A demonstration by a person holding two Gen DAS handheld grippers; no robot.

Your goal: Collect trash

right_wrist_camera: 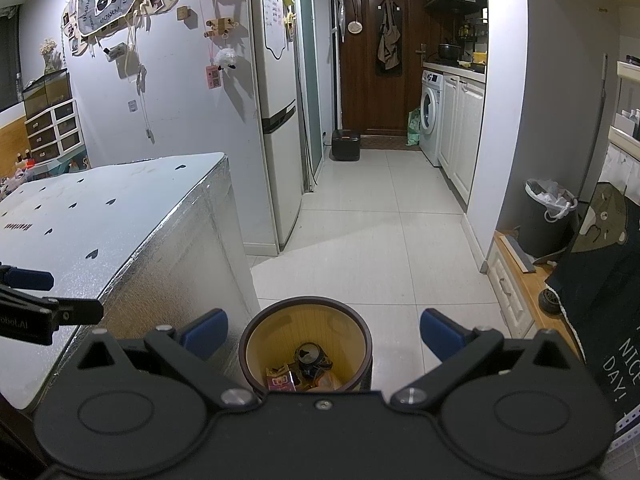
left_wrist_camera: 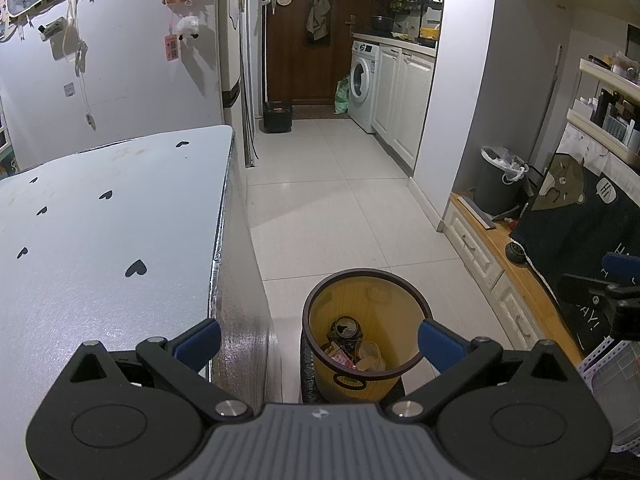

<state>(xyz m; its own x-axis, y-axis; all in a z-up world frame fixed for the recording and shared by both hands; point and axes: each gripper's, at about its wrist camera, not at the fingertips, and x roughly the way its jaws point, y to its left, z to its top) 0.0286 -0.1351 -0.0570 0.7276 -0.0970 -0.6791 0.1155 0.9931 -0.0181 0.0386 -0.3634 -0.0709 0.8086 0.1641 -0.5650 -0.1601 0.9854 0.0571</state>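
A small yellow waste bin (left_wrist_camera: 362, 384) with a dark rim stands on the tiled floor beside the table; it shows too in the right wrist view (right_wrist_camera: 306, 312). Inside lie a crushed dark can (left_wrist_camera: 345, 330) (right_wrist_camera: 312, 358), a pink carton (right_wrist_camera: 280, 380) and crumpled wrappers (left_wrist_camera: 370, 356). My left gripper (left_wrist_camera: 319, 342) hovers above the bin, open, nothing between its blue pads. My right gripper (right_wrist_camera: 324, 334) also hangs over the bin, open and empty. The left gripper's fingers (right_wrist_camera: 28, 278) appear at the right wrist view's left edge, above the table.
A white table (left_wrist_camera: 100, 240) with black heart marks stands left of the bin. A low wooden cabinet (left_wrist_camera: 504, 280) with a dark cloth bag (left_wrist_camera: 580, 232) and a grey lined bin (left_wrist_camera: 500, 184) runs along the right. Tiled floor (left_wrist_camera: 332, 200) leads to fridge, washing machine and door.
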